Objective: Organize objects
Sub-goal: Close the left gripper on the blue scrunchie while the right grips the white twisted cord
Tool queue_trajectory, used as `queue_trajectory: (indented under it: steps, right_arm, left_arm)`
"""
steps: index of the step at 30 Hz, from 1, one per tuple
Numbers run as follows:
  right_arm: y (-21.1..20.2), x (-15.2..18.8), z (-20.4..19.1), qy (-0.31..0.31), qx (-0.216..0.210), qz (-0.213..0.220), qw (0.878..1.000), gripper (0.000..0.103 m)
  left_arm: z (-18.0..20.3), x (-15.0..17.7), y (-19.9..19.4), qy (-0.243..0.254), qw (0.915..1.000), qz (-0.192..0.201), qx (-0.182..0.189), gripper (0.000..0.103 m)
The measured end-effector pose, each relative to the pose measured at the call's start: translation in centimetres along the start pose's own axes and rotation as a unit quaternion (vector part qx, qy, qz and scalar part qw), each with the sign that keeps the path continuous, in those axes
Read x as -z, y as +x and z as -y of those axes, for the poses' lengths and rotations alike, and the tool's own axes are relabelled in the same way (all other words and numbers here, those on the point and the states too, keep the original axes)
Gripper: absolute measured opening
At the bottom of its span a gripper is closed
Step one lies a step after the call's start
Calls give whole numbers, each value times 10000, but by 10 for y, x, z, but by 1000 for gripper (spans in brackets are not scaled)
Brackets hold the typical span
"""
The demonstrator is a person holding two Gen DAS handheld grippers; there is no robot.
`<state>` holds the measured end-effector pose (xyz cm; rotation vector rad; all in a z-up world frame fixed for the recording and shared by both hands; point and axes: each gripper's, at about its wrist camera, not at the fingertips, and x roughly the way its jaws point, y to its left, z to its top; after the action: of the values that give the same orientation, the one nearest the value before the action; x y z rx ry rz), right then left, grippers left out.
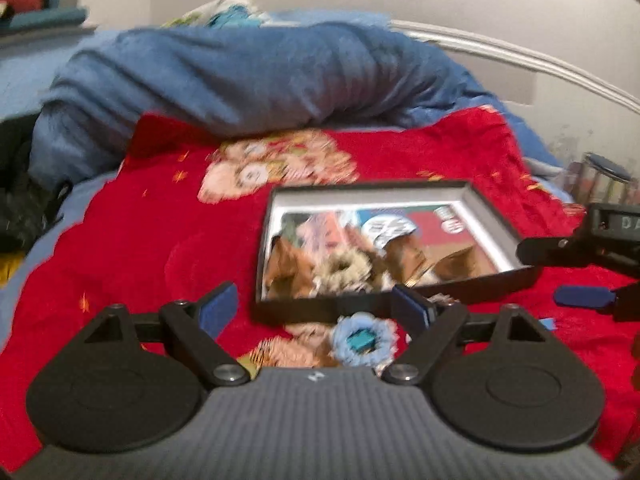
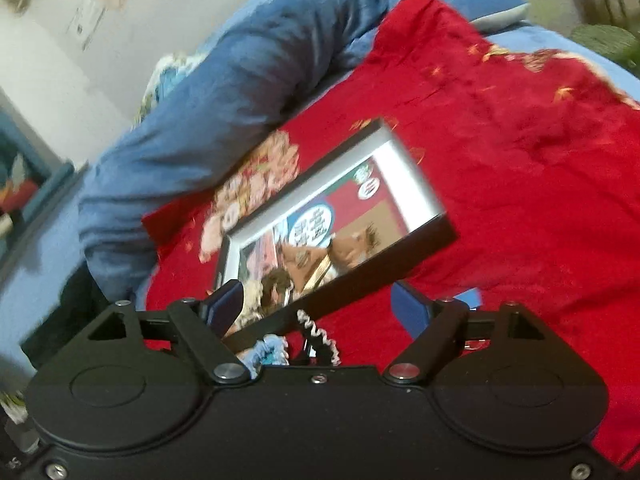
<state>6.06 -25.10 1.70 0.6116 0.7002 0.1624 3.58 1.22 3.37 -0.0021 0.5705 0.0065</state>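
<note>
The left hand-held gripper (image 1: 316,312) stands wide at the lower centre of the left wrist view, with nothing pressed between its blue pads (image 1: 218,310). The right hand-held gripper (image 2: 320,308) also stands wide in its own view, pads clear of any object; in the left wrist view part of it enters at the right edge.

A shallow black box (image 1: 496,216) lies on a red blanket (image 1: 132,248) covering the bed, at centre right of the left wrist view and at the centre of the right wrist view, where it appears tilted. Its floor carries a colourful printed picture. Inside, near the lower edge, lie scrunchies (image 1: 344,270), beige and brown; exact count cannot be told because of blur.

Outside the box, just below its near wall and between the left pads, lies a light-blue scrunchie (image 1: 362,340). Beside it in the right wrist view is a black-and-white scrunchie (image 2: 320,336).

A blue duvet (image 1: 240,76) is bunched across the upper part of both views.
</note>
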Motion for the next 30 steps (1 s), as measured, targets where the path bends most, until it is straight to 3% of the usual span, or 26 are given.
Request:
queue_trajectory:
  steps: [5, 9, 11, 14, 16, 18, 25, 28, 30]
  right_arm:
    - [45, 9, -18, -302, 186, -430, 9984, 71]
    - [66, 16, -19, -258, 266, -624, 9974, 67]
    - [72, 18, -18, -307, 254, -687, 9968, 67]
    - [77, 20, -18, -311, 232, -764, 9963, 67]
    - [84, 23, -18, -312, 223, -929, 9949, 67]
    - [90, 27, -19, -347, 338, -991, 9939, 60]
    - [101, 33, -25, -658, 527, -1007, 9913, 54]
    - [100, 31, -22, -500, 391, -1033, 9926, 44]
    - [102, 31, -20, -397, 262, -1140, 9923, 29]
  left_arm:
    - [6, 24, 42, -211, 9973, -705, -80, 85]
    - [9, 35, 61, -282, 9947, -975, -168, 75]
    - [6, 36, 65, -516, 9927, -1093, -36, 70]
    - [6, 37, 70, -613, 9915, -1149, 29, 52]
    - [8, 37, 73, -634, 9905, -1215, 119, 31]
    - [12, 39, 72, -667, 9901, -1219, 187, 23]
    - [30, 41, 69, -275, 9939, -1059, -134, 20]
    - [32, 41, 69, -242, 9943, -1027, -174, 18]
    - [33, 40, 69, -230, 9945, -1007, -198, 16]
